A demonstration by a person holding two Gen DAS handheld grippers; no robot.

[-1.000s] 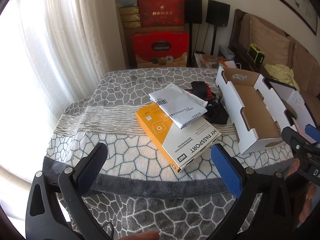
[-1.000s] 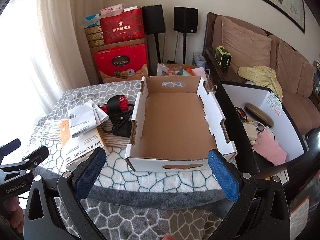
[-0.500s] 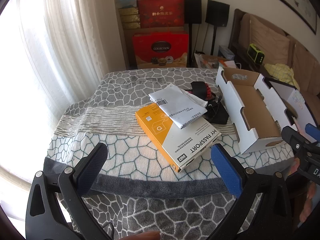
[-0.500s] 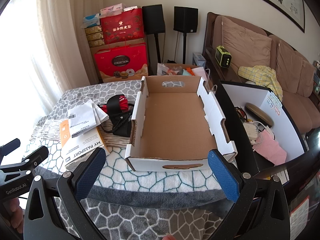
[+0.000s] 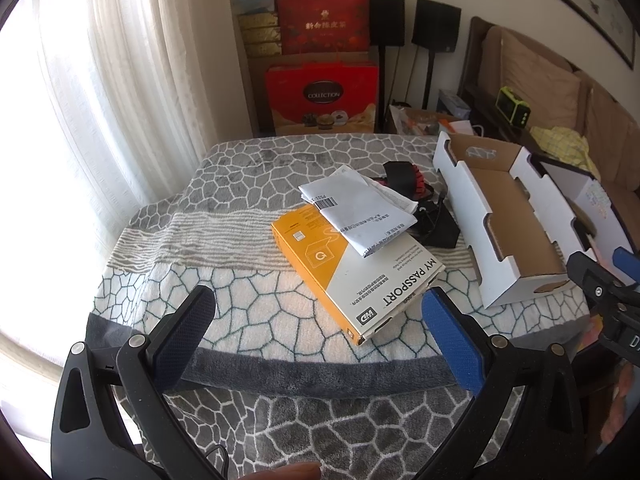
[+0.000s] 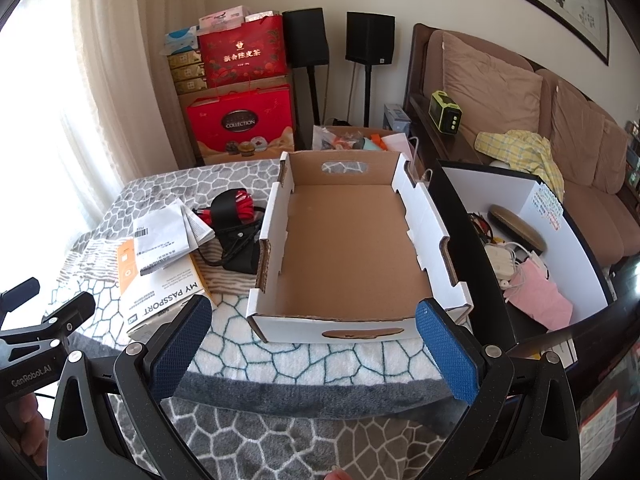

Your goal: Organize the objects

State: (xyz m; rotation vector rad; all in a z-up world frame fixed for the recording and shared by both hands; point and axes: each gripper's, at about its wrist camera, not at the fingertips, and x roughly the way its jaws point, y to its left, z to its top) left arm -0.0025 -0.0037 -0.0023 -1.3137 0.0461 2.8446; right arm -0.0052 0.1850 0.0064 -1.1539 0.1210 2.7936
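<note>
An orange-and-white MY PASSPORT box (image 5: 352, 268) (image 6: 164, 284) lies on the patterned blanket, with folded white papers (image 5: 356, 212) (image 6: 162, 236) resting on its far end. Behind them sits a black-and-red item with cords (image 5: 412, 188) (image 6: 236, 216). An open, empty cardboard tray (image 6: 352, 256) (image 5: 508, 216) stands to the right. My left gripper (image 5: 316, 312) is open, hovering just short of the box's near corner. My right gripper (image 6: 312, 328) is open too, in front of the tray's near wall. Neither holds anything.
The blanket-covered table (image 5: 224, 248) ends close to both grippers. A white bin (image 6: 536, 248) with cables and a pink bag stands right of the tray. Red gift boxes (image 6: 240, 124), two speakers and a brown sofa (image 6: 560, 128) line the back wall. A curtain (image 5: 100, 80) hangs at left.
</note>
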